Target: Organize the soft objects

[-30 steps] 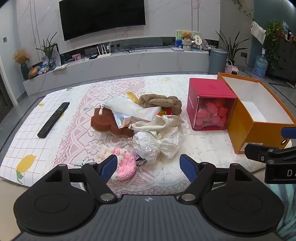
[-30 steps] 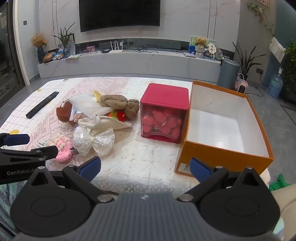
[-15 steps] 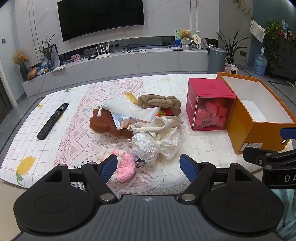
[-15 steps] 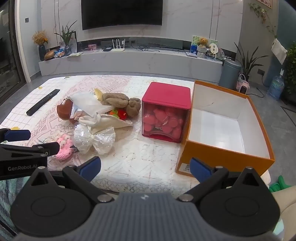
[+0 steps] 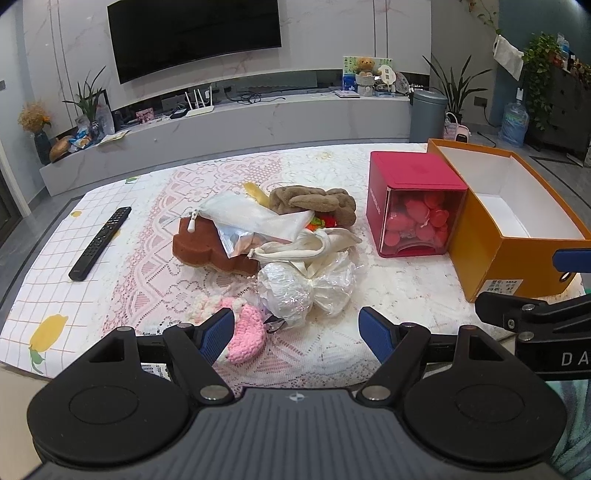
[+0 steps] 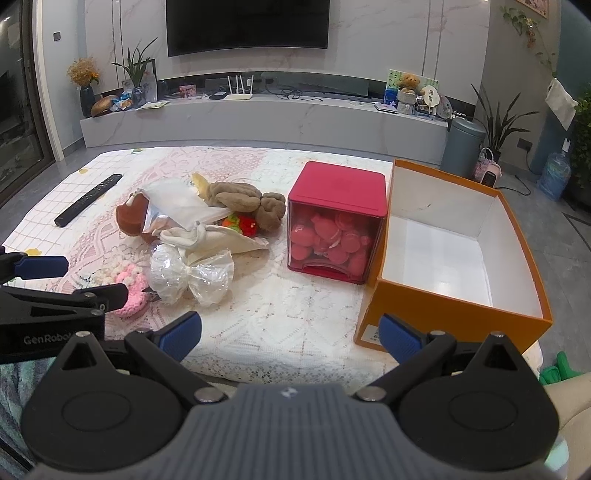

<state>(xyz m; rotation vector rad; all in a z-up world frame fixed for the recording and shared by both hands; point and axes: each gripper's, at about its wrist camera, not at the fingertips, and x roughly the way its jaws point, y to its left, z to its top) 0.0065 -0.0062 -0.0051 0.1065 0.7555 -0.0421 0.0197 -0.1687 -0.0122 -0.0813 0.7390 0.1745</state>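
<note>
From the right wrist camera the whole inside of the orange box (image 6: 454,258) shows, white and bare, and a red-and-orange knitted toy (image 6: 242,223) peeks from the pile; the left wrist camera cuts the box off but shows more of the brown sponge-like block (image 5: 210,249) under a zip pouch (image 5: 255,218).

The left gripper (image 5: 295,332) hangs low at the near edge of the table, jaws spread wide and holding nothing, its left finger just in front of the pink crocheted piece (image 5: 245,332). The right gripper (image 6: 290,330) hovers beside it, likewise spread and empty, facing the gap between the pile and the box.

The soft things lie heaped mid-table: a brown plush (image 5: 314,203), a cream cloth bag (image 5: 310,247), and a crinkly clear plastic bundle (image 5: 306,288) nearest the grippers. A red cube container (image 5: 413,203) touches the orange box. A remote control (image 5: 99,243) lies apart to the left on the lace tablecloth (image 5: 177,280). Behind stand a long white TV bench (image 6: 258,118), a wall television (image 6: 247,22) and a grey bin (image 6: 463,147).
</note>
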